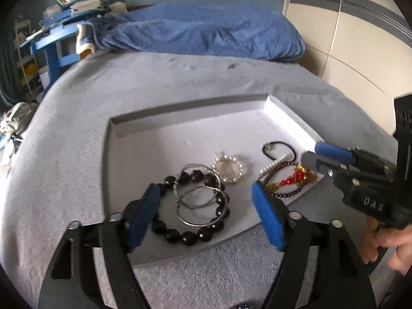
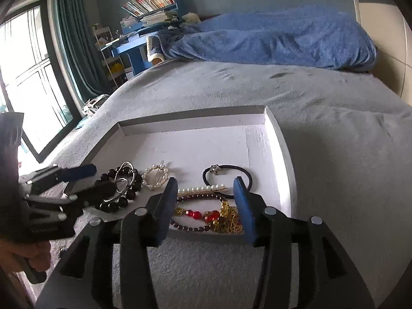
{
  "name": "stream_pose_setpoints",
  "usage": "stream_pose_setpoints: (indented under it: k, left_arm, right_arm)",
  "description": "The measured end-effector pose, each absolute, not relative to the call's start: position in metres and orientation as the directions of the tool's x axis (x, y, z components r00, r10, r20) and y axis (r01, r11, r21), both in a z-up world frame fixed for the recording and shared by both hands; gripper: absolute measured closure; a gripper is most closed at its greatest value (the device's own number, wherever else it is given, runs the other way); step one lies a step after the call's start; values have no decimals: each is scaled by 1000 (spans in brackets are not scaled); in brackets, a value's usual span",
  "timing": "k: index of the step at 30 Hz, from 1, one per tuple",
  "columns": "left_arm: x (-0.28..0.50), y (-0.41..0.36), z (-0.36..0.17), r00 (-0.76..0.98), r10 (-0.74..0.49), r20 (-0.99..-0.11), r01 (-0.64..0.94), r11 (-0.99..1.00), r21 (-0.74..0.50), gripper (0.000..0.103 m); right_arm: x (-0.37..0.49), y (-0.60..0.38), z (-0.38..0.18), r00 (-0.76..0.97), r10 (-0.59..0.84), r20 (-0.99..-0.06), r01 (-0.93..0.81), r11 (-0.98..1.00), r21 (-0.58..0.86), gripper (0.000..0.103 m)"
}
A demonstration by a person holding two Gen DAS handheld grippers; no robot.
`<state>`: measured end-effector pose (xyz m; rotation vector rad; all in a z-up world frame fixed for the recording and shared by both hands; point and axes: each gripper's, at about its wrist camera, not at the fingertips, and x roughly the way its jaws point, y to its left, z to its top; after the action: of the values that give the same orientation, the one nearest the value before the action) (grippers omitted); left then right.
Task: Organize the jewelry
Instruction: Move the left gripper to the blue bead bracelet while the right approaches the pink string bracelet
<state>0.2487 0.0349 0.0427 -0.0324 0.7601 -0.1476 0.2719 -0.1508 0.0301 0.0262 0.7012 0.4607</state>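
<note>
Left wrist view first: the left gripper [image 1: 206, 206] hangs over the near edge of a shallow white tray [image 1: 180, 134] lying on a grey bedspread [image 1: 77, 141], its blue pads spread wide with nothing pinched. Between and just ahead of its fingers lies a black bead bracelet [image 1: 188, 237], with two silver hoops [image 1: 203, 206] resting on top of it. Just beyond them sits a small pearl ring-shaped clip [image 1: 229, 167]. Ahead of the right-hand finger lie a pearl bar clip [image 1: 273, 166], a dark red bead strand [image 1: 280, 193] and a gold chain with red stones [image 1: 293, 177], all touching; a black hair tie [image 1: 279, 149] lies past them. Furthest right, the right gripper [image 1: 316, 154] reaches in over the tray's edge, held by a hand [image 1: 383, 242].

Right wrist view: the left gripper [image 2: 79, 180] shows at the far left above the black beads [image 2: 123, 195]. The right gripper [image 2: 206, 203] has its jaws partly apart, holding nothing; the gold chain [image 2: 231, 219] and red stones lie between its fingers, the pearl bar just ahead.
</note>
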Motion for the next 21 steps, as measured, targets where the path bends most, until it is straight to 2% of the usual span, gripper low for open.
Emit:
stream_pose_setpoints:
  k: [2, 6, 10, 15, 21]
  left_arm:
    - [240, 39, 49, 736, -135, -664, 109, 991, -81, 20]
    - [222, 49, 59, 755, -128, -643, 88, 992, -94, 20]
    - [199, 55, 63, 768, -82, -635, 71, 997, -42, 20]
    - [170, 67, 54, 757, -59, -651, 42, 998, -41, 20]
    - [127, 77, 42, 746, -60, -663, 46, 998, -39, 20]
  right_arm:
    - [266, -152, 32, 677, 416, -607, -400, 900, 172, 49]
    - [245, -153, 39, 704, 410, -580, -414, 900, 133, 46]
    - [225, -152, 43, 713, 419, -562, -426, 896, 128, 45]
    - [198, -150, 33, 695, 425, -580, -430, 892, 139, 43]
    - [178, -143, 27, 678, 429, -597, -448, 885, 128, 31]
